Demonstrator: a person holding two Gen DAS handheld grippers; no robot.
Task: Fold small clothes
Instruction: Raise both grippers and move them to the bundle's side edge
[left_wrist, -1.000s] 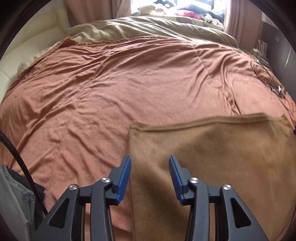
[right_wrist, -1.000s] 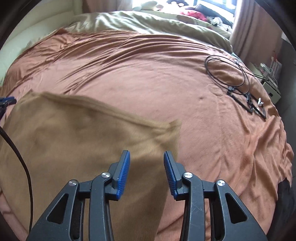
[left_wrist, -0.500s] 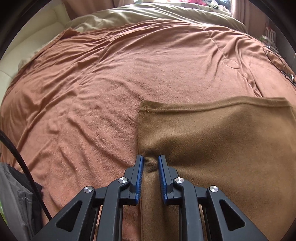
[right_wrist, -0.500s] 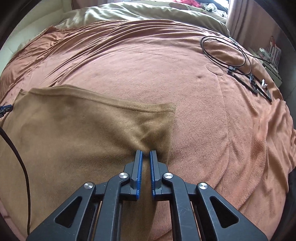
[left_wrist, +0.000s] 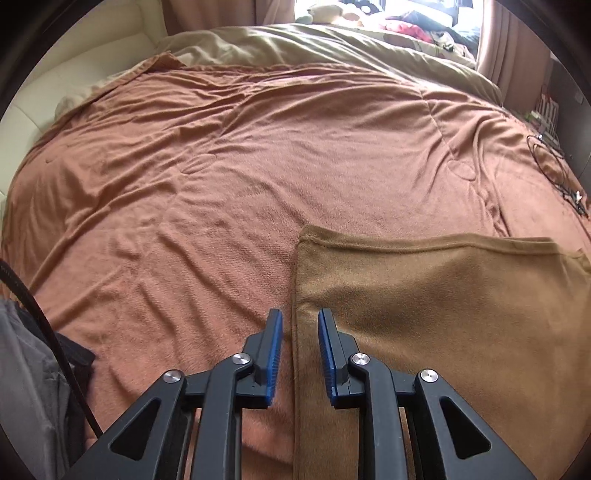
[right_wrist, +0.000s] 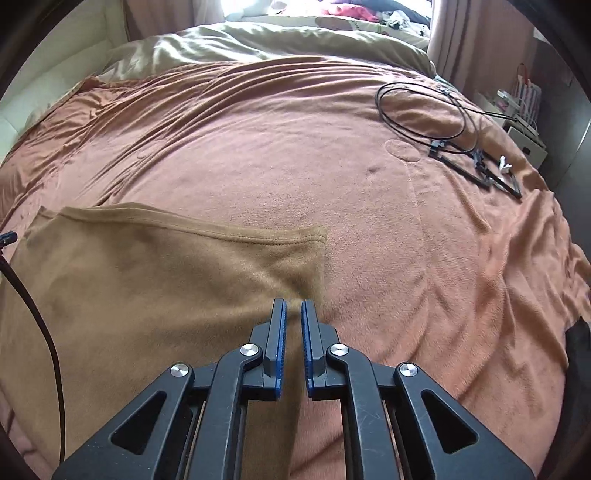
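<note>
A brown fleece garment (left_wrist: 443, 314) lies flat on the rust-coloured blanket (left_wrist: 221, 184). My left gripper (left_wrist: 300, 314) is shut on the garment's left edge, which runs down between the blue pads (left_wrist: 275, 343). Creases fan out from that grip. In the right wrist view the same garment (right_wrist: 147, 277) fills the lower left. My right gripper (right_wrist: 293, 304) is shut on the cloth just inside its right edge, below the stitched hem's corner (right_wrist: 317, 236). The cloth is puckered at the pads (right_wrist: 280, 332).
A coiled black cable with a black frame (right_wrist: 461, 140) lies on the blanket at the right, also seen as a cable (left_wrist: 550, 166). A beige duvet (left_wrist: 332, 48) covers the far end. A grey bag (left_wrist: 26, 387) and a black cord (left_wrist: 37, 314) sit at the lower left.
Both grippers stood open over the garment's side edges, then shut on the cloth. Since then both views have pulled back slightly and the garment's hem sits lower in frame.
</note>
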